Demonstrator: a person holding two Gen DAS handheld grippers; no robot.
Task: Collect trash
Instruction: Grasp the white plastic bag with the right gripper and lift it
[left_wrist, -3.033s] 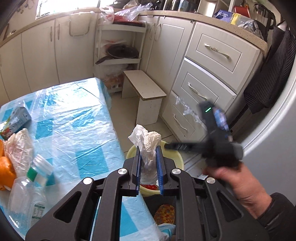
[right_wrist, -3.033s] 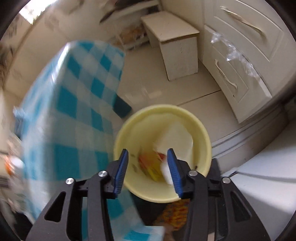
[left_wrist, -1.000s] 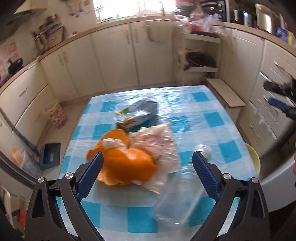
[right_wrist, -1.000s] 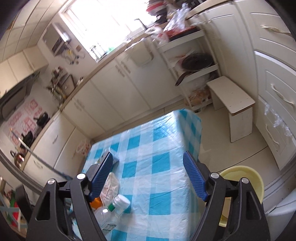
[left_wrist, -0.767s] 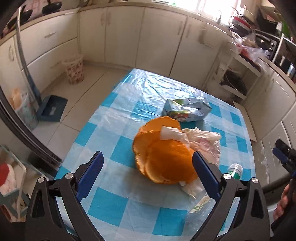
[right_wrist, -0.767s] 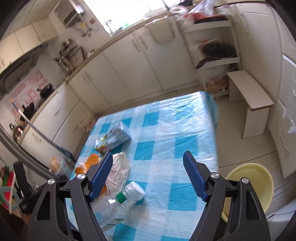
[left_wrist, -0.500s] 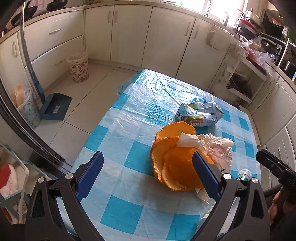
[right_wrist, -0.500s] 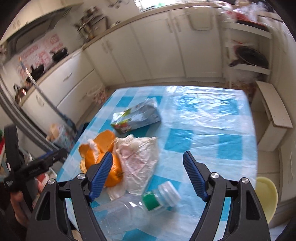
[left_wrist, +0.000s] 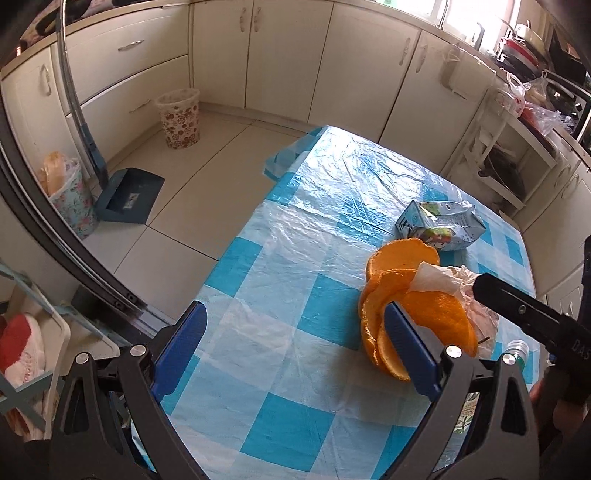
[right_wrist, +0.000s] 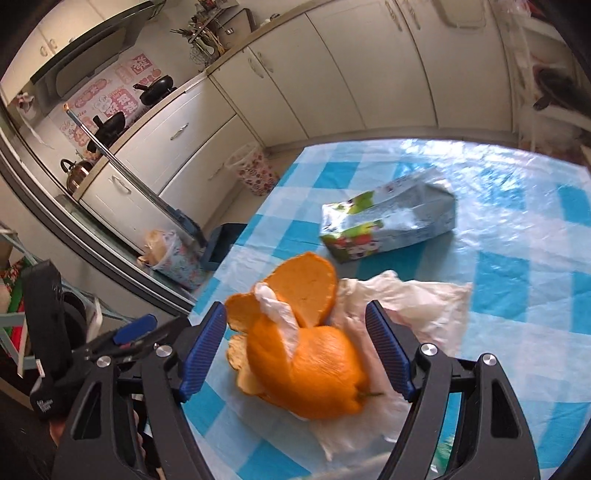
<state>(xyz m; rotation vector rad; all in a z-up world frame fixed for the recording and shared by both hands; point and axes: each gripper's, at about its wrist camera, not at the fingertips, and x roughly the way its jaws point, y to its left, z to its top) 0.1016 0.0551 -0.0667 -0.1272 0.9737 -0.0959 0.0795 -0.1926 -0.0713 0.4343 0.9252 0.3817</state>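
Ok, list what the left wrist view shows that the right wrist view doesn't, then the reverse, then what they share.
Left wrist only: the bottle cap at the table's near edge, the blue dustpan lying whole on the floor, and the open, empty left gripper.

Right wrist only: the kettle and pans on the counter, and the open right gripper framing the peel without touching it.

Both: orange peel, white plastic bag, carton, flowered bin.
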